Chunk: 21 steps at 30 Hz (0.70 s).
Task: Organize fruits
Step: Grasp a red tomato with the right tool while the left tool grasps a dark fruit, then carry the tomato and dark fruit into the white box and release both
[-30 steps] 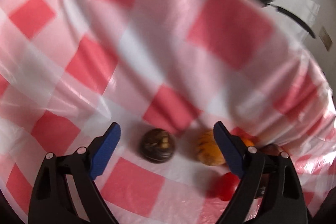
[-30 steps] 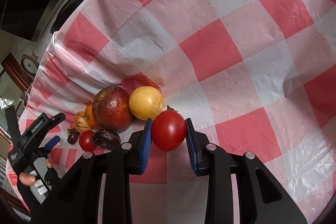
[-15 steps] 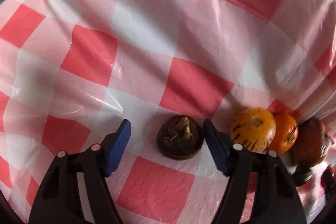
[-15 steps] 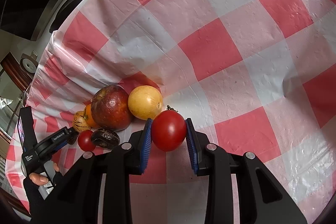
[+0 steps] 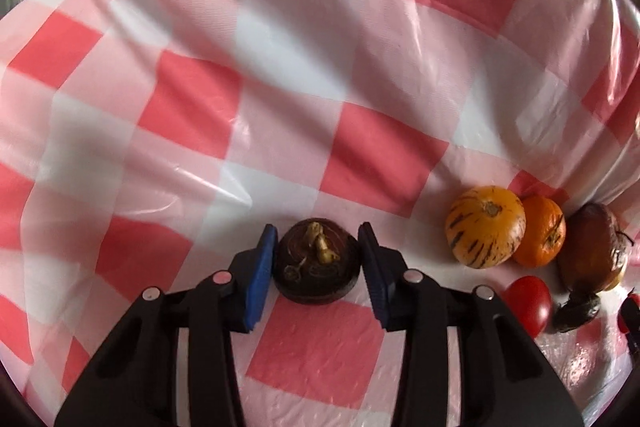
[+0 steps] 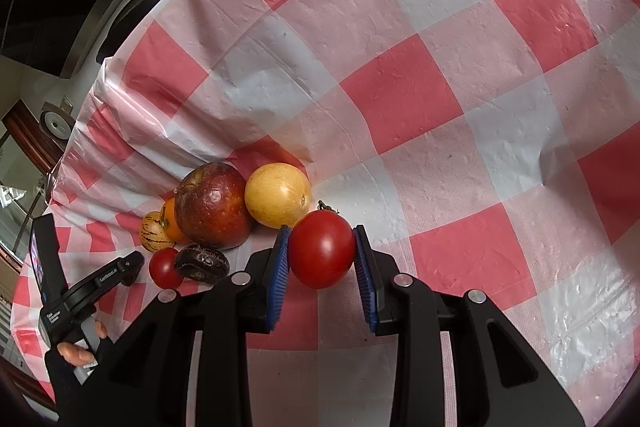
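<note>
A dark brown round fruit with a dried yellow stem [image 5: 316, 261] sits on the red-and-white checked cloth [image 5: 280, 75]. My left gripper [image 5: 318, 261] has it between its blue pads, which touch both sides as the jaws are closing. My right gripper [image 6: 322, 249] is shut on a large red tomato [image 6: 320, 247] just above the cloth. That tomato sits beside a yellow round fruit [image 6: 278, 195] and a dark red apple [image 6: 212, 205]. The left gripper [image 6: 128, 265] also shows at the left of the right wrist view, where the brown fruit is hidden.
A striped orange fruit [image 5: 485, 227], an orange [image 5: 540, 235], a small red tomato [image 5: 526, 303] and a dark wrinkled fruit [image 5: 576, 309] lie clustered by the apple [image 5: 592, 247]. The cloth drops over the table edge [image 6: 100, 75] behind the cluster. A gloved hand [image 6: 76, 359] holds the left gripper.
The left gripper has rolled and closed in from wide open until its pads meet the dark brown fruit. The right gripper has kept still, holding the large tomato.
</note>
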Each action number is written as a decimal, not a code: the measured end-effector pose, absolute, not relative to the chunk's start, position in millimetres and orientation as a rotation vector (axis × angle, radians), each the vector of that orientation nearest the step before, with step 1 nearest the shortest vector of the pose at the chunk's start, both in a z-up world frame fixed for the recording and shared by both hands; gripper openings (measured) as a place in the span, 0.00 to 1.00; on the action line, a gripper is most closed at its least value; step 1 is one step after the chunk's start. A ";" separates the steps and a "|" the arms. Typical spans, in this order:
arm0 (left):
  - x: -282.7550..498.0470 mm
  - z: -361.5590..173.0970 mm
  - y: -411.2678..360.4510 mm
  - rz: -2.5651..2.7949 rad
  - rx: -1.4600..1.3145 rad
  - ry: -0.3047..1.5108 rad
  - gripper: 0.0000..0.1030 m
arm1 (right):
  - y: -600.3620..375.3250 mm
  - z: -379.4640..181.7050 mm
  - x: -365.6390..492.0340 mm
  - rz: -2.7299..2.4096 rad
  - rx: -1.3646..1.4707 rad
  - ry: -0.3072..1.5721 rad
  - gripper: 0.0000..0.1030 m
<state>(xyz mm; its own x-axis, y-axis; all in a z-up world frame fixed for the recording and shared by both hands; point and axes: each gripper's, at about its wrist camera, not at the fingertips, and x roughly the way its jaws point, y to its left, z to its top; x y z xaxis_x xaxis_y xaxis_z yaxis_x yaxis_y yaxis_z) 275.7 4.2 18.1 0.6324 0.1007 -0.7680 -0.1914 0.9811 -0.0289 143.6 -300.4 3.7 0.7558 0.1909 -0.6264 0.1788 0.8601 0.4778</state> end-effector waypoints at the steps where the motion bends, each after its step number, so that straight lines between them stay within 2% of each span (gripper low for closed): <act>1: 272.0 19.9 5.3 0.164 -0.126 0.859 0.41 | -300.6 3.6 143.7 0.008 0.549 0.722 0.31; 11: 189.2 36.5 6.8 0.130 -0.232 0.736 0.41 | -304.5 4.3 143.3 0.013 0.566 0.717 0.31; 21: 52.0 51.7 47.7 0.104 -0.279 0.656 0.41 | -297.1 13.6 108.3 -0.019 0.566 0.682 0.31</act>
<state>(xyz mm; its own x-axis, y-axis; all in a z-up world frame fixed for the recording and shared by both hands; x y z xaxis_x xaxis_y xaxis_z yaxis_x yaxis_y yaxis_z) 52.0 47.7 51.7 0.7886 0.0077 -0.6149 -0.1828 0.9577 -0.2224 108.3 -297.1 13.6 0.7824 0.1640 -0.6008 0.1974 0.8496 0.4890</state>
